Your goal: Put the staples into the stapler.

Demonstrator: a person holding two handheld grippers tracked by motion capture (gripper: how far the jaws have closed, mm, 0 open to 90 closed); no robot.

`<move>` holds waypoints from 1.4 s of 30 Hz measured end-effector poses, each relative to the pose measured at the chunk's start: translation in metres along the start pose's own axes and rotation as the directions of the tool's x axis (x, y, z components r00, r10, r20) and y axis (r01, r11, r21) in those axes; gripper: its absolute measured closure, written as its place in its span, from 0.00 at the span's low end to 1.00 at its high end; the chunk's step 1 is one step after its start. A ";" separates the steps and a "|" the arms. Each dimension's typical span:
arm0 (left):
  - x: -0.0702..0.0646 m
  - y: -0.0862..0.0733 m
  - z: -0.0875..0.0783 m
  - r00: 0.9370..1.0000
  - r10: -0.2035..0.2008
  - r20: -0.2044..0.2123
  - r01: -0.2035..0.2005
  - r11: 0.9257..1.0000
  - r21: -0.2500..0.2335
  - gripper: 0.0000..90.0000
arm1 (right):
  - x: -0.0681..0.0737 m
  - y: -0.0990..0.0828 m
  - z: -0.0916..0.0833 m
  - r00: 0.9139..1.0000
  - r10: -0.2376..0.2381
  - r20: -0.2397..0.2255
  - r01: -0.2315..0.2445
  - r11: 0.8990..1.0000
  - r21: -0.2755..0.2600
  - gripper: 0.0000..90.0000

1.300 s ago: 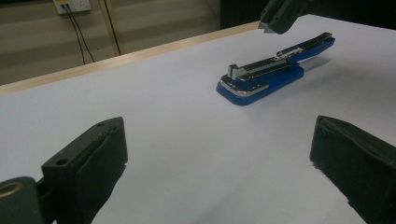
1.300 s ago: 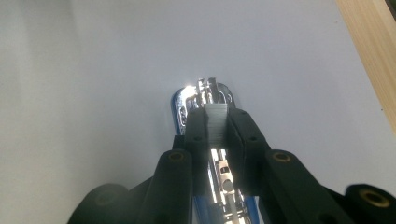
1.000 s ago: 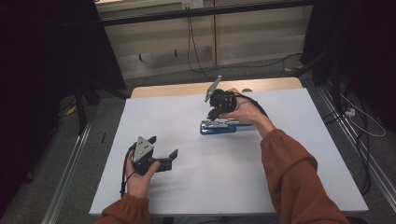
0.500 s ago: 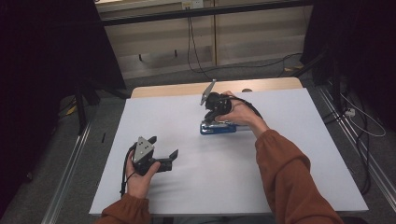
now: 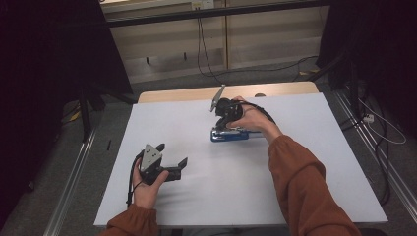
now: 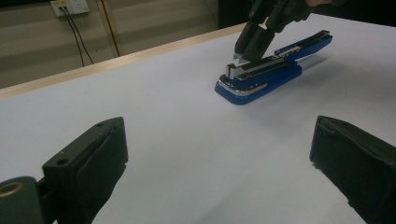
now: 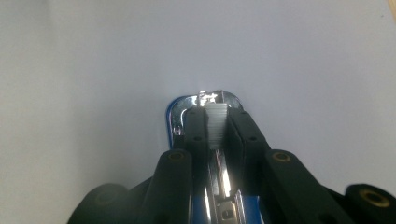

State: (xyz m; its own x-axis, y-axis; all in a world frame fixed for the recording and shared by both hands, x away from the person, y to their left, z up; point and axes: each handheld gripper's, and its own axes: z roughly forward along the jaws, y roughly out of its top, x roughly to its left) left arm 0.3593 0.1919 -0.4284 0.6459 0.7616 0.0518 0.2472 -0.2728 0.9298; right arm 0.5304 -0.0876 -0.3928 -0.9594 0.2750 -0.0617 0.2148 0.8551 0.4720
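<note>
Forearms in rust-orange sleeves come in nearest me, and my left gripper (image 5: 173, 167) rests low on the near-left part of the white table (image 5: 314, 196), its jaws spread wide with nothing between them; in the left gripper view the two black pads (image 6: 100, 161) stand far apart over bare surface. I judge I keep it parked there so it stays out of the way yet faces the work, ready to steady things if needed. Farther out, around the middle of the table, lies the blue stapler (image 5: 229, 134), flat on its base, its top cover swung open so the bright metal magazine is exposed. My right gripper (image 5: 223, 121) comes down on it from above, tilted toward the front end, jaws drawn nearly together on a strip of staples (image 7: 217, 122); in the right gripper view the silvery, finely ribbed strip sits between the pads above the chrome nose of the stapler (image 7: 205, 105). I take the narrow pinch as deliberate: the strip is thin and brittle, so a sideways grip keeps it straight as it goes into the channel. The stapler's body is glossy blue plastic with rounded corners, its rail polished steel that catches the light; the tabletop is matte and smooth, with a pale wooden edge (image 5: 196, 93) at the far side. Beyond that, cables (image 5: 201, 44) hang against a beige wall.
</note>
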 end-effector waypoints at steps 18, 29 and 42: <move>0.000 0.000 0.000 1.000 0.004 -0.003 -0.004 1.000 0.002 0.04 | -0.003 -0.002 0.005 1.000 -0.016 -0.005 0.016 1.000 0.013 0.88; 0.000 0.000 0.000 1.000 0.003 -0.006 -0.003 1.000 0.000 0.04 | -0.003 -0.001 0.007 1.000 -0.018 -0.013 0.018 0.999 0.034 0.88; 0.000 0.000 0.000 1.000 0.005 -0.005 -0.005 1.000 0.003 0.04 | -0.003 0.001 0.008 0.999 -0.050 -0.015 0.051 0.998 0.042 0.88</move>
State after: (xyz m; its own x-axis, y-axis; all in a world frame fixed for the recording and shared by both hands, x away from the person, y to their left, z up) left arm 0.3589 0.1920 -0.4284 0.6433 0.7634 0.0582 0.2466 -0.2786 0.9282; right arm 0.5348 -0.0841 -0.3991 -0.9716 0.2252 -0.0723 0.1732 0.8855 0.4312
